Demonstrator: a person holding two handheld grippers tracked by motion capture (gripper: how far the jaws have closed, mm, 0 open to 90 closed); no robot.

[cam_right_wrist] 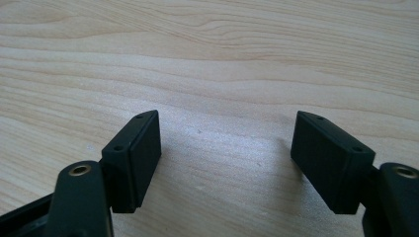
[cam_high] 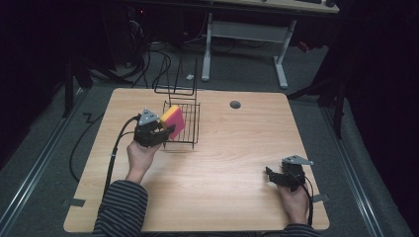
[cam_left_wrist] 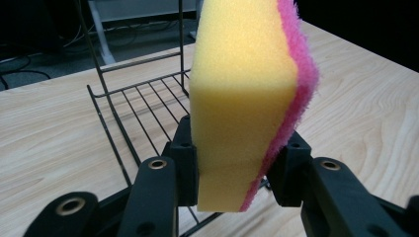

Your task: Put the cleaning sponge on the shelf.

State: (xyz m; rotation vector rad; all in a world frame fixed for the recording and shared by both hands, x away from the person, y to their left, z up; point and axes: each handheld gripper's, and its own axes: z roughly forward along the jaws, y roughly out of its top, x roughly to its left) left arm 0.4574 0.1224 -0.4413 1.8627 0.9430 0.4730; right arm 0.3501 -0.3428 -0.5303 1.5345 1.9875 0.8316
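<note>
On the table [cam_high: 222, 168], all places reckoned from the wire rack [cam_high: 185, 123]:
Sponge [cam_left_wrist: 242, 98]: yellow foam block with a pink scouring face; held upright at the rack's near-left corner, above the table, its upper part over the rack's rim.
Left gripper [cam_high: 160, 132]: just left of the rack; jaws clenched on the sponge's lower end, one pad on the yellow face, one on the pink.
Right gripper [cam_high: 277, 177]: well apart from the rack, toward the table's near right corner; jaws spread wide, nothing between them, bare wood beneath.
Wire rack: black, open grid floor, tall back frame on its far side; nothing seen lying in it.
Handling, judged: the sponge is light, soft and springy; the foam dents slightly under the pads; not fragile; the rough pink face is unlikely to slip.
Hold point, judged: across the two broad faces near one end, leaving the rest free to go down into the rack.
</note>
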